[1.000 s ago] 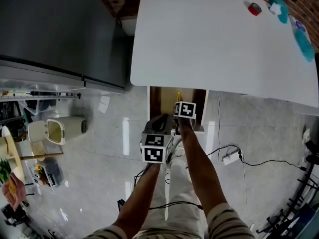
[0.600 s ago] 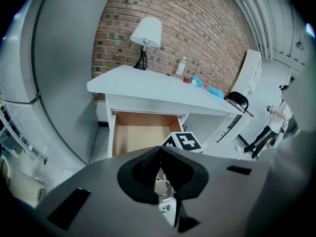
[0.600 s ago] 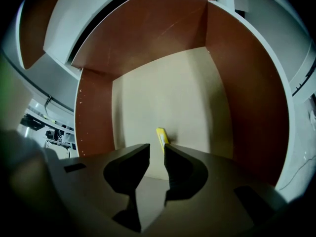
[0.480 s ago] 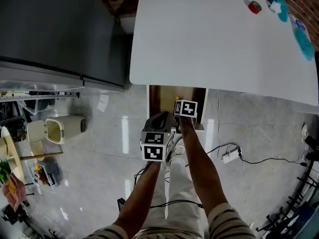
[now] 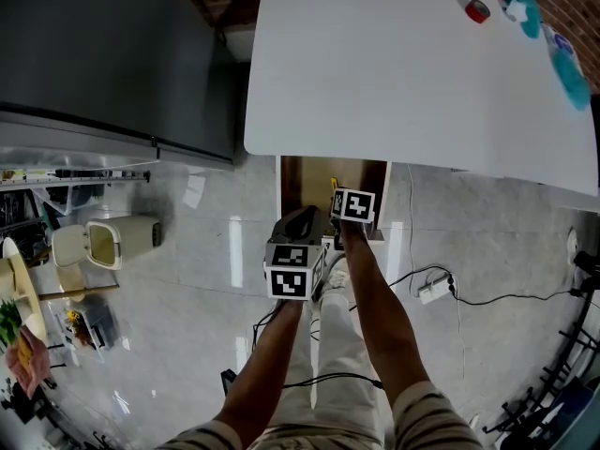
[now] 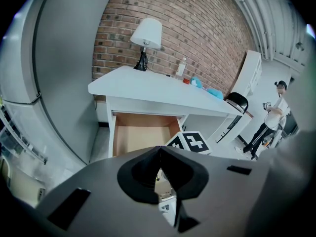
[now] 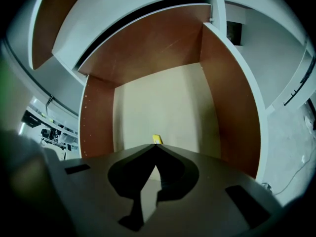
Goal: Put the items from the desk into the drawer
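Observation:
The white desk [image 5: 394, 73] has its wooden drawer [image 5: 292, 181] pulled open toward me. My right gripper [image 5: 339, 212] points down into the drawer; its jaws have just been closing and now meet with nothing between them [image 7: 156, 146]. A small yellow item [image 7: 156, 139] lies on the drawer floor just beyond the tips and also shows in the head view [image 5: 335, 187]. My left gripper [image 5: 302, 225] hangs shut and empty in front of the drawer [image 6: 143, 137], tips together [image 6: 159, 148]. A red tape roll [image 5: 477, 11] and teal items [image 5: 570, 73] lie on the desk's far right.
A tall grey cabinet [image 5: 103, 54] stands left of the desk. A lamp [image 6: 146, 38] sits at the desk's back. On the floor are a bin [image 5: 103, 242] and a power strip with cables [image 5: 433, 293]. A person [image 6: 269, 122] stands far right.

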A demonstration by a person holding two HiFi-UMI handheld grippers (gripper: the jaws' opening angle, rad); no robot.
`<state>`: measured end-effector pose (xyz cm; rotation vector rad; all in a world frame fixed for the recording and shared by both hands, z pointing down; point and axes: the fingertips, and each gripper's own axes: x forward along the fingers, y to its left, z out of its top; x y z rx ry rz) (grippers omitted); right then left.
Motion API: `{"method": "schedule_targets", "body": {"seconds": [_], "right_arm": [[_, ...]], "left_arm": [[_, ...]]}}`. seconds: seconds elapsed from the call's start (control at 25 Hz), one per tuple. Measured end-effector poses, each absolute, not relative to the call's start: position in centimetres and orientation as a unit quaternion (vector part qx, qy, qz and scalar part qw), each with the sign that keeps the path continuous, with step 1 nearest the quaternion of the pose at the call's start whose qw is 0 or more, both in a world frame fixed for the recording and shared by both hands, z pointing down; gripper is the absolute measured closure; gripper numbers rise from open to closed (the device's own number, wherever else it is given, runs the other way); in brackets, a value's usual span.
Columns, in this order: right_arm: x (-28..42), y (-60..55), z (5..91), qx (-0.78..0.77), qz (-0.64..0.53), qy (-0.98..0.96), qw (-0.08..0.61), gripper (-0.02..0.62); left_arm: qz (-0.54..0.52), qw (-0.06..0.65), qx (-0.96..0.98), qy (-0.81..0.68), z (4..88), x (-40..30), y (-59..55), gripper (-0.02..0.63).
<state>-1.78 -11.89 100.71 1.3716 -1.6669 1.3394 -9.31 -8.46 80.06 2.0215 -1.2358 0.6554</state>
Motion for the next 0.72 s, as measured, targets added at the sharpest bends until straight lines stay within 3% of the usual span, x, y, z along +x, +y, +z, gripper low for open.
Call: {"method": "schedule_targets", "body": {"seconds": [0.72], "right_arm": [[-3.3,-12.4,93.4,0.509,0.470,-0.676,0.251,0.584]], "left_arm": [[0.245,0.325,0.779,-0.476,77.0,-8.5,-9.4,0.600]]}}
